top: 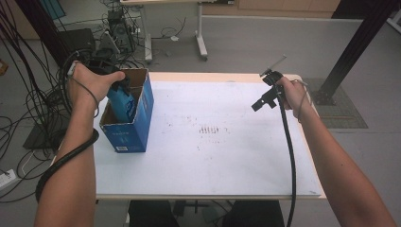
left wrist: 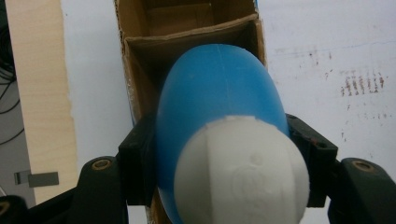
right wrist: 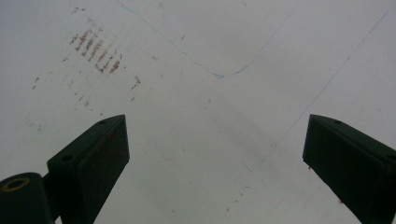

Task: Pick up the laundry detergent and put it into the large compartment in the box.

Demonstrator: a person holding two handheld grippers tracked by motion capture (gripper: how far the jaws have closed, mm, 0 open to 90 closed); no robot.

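A blue bottle [top: 124, 103] with a white cap [left wrist: 243, 170] hangs cap-up in the near compartment of an open blue cardboard box [top: 127, 130] at the table's left edge. My left gripper [top: 119, 85] is shut on the bottle [left wrist: 217, 88], one black pad pressed on each side of it just below the cap. In the left gripper view the box's brown inner divider [left wrist: 187, 39] lies past the bottle. My right gripper [top: 265, 100] hovers over the table's far right part, its jaws wide open [right wrist: 215, 144] with nothing but bare white table between them.
The white table top [top: 213, 146] carries brown smudges [top: 211, 130] near its middle. Cables and equipment [top: 42, 85] crowd the floor to the left. Desk legs [top: 202, 45] stand behind the table, and a black post [top: 352, 47] rises at the far right.
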